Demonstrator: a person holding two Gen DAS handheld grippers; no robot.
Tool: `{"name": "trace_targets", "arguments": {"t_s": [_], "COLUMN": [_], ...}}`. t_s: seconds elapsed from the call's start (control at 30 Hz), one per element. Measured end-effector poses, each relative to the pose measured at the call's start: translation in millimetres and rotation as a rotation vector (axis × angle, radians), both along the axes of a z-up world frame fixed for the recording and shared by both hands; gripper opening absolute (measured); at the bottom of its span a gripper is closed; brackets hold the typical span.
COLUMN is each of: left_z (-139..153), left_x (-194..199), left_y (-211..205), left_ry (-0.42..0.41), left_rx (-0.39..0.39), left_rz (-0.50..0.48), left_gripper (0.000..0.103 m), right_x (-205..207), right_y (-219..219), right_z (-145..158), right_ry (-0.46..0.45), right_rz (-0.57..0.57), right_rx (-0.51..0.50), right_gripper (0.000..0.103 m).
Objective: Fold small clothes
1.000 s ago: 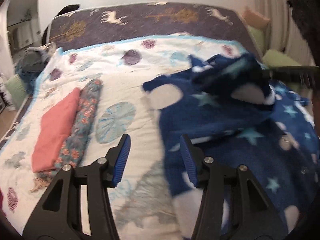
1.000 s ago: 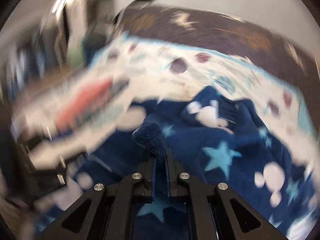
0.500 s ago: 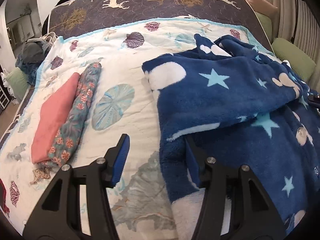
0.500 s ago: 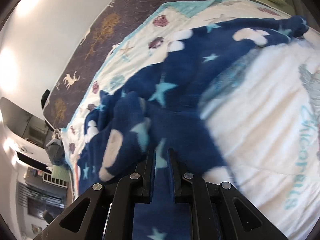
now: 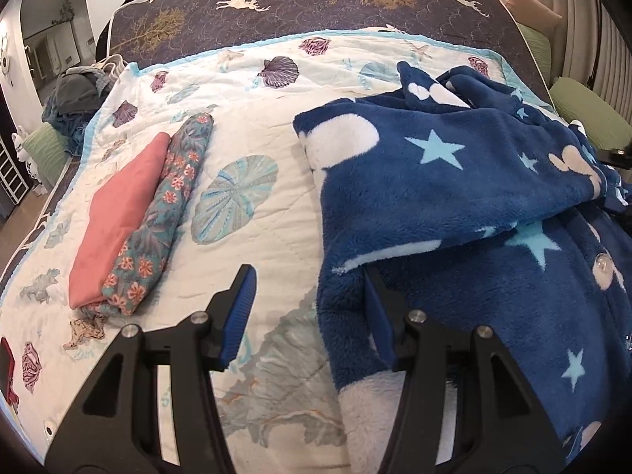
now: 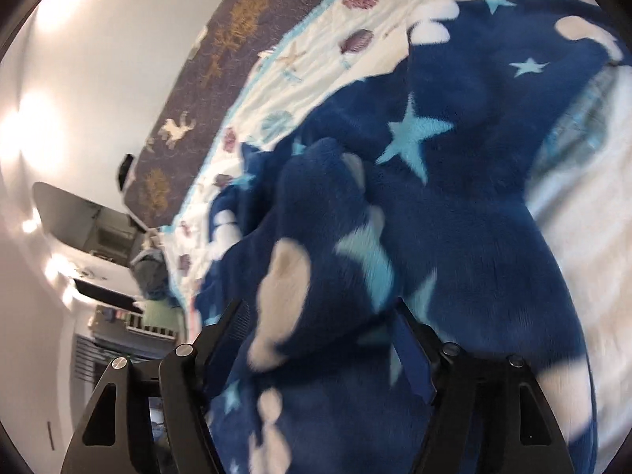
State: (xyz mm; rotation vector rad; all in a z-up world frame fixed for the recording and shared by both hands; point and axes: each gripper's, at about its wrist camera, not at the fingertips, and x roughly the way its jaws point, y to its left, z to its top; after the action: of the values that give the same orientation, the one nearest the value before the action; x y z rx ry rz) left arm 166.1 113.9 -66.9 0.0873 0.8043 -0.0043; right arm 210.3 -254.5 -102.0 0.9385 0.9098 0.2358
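A dark blue fleece garment (image 5: pixel 454 197) with light stars and white patches lies on the right half of the bed, one flap folded over its buttoned front. My left gripper (image 5: pixel 308 316) hovers low at its left edge, jaws apart. Its right finger (image 5: pixel 375 308) sits against the fleece hem and its left finger (image 5: pixel 239 308) is over bare quilt. In the right wrist view, my right gripper (image 6: pixel 320 339) is rolled on its side with its jaws opening. A loose bulge of the fleece (image 6: pixel 454 197) lies between the jaws, and the pads stand off it.
A folded pink piece (image 5: pixel 118 217) and a folded floral piece (image 5: pixel 166 213) lie side by side on the shell-print quilt (image 5: pixel 256 118) at the left. Past the quilt lies the dark deer-print mattress (image 5: pixel 316 4). Green cushions (image 5: pixel 584 114) line the right side, and a heap of clothes (image 5: pixel 75 91) sits far left.
My right gripper carried a pinched fold of fleece across and down while rolling over, then opened off it. The flap now lies flat on the garment. The left gripper sank slightly toward the hem.
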Motion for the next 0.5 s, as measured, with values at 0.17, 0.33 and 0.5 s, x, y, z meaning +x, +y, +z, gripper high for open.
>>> {"name": "trace_targets", "arguments": {"t_s": [0.17, 0.33, 0.5], "left_z": [0, -2, -2], "left_x": [-1, -4, -5], "left_y": [0, -5, 1], "left_ry": [-0.009, -0.022, -0.007], "left_rx": [0.005, 0.042, 0.006], "left_rz": [-0.002, 0.003, 0.006], "left_gripper": [0.057, 0.057, 0.057], "right_x": [-3, -27, -27], "right_y": [2, -4, -10], "right_z": [26, 59, 8], "right_ry": [-0.066, -0.124, 0.064], "right_rz": [-0.005, -0.021, 0.003], "right_rx": [-0.066, -0.194, -0.257], "right_gripper": [0.006, 0.009, 0.015]}}
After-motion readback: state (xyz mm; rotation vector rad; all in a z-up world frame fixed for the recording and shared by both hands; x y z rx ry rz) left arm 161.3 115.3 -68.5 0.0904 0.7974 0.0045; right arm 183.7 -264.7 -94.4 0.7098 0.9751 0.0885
